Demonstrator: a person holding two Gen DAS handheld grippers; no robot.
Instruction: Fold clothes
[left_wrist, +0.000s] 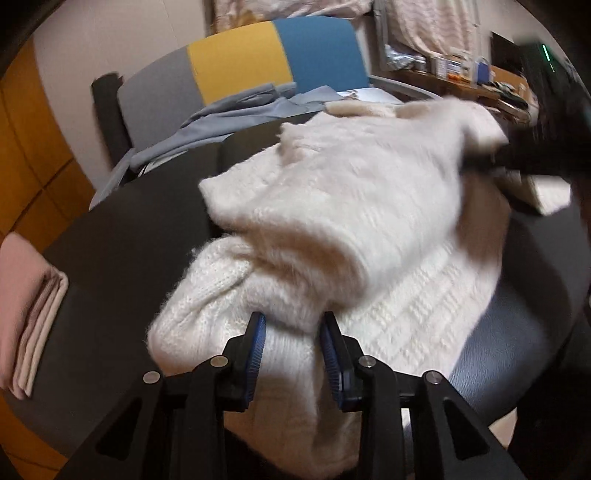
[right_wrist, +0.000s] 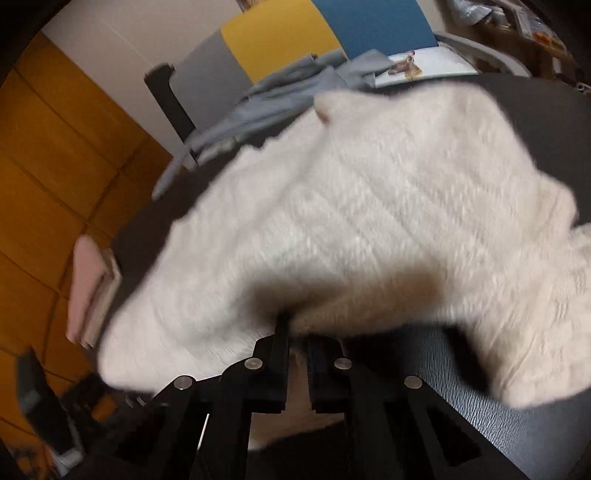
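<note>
A fluffy white knit sweater (left_wrist: 351, 206) lies bunched on the dark round table (left_wrist: 122, 240). My left gripper (left_wrist: 291, 332) is shut on a fold of the sweater at its near edge. My right gripper (right_wrist: 297, 332) is shut on the sweater (right_wrist: 369, 206) too and holds its near part lifted; that view is blurred. The right gripper shows as a dark blur at the right of the left wrist view (left_wrist: 546, 147), on the sweater's far side.
A folded pink cloth (left_wrist: 29, 314) lies at the table's left edge, also in the right wrist view (right_wrist: 92, 291). Grey-blue clothes (left_wrist: 229, 114) lie behind on a grey, yellow and blue chair (left_wrist: 236, 62). A cluttered shelf (left_wrist: 461, 70) stands at back right.
</note>
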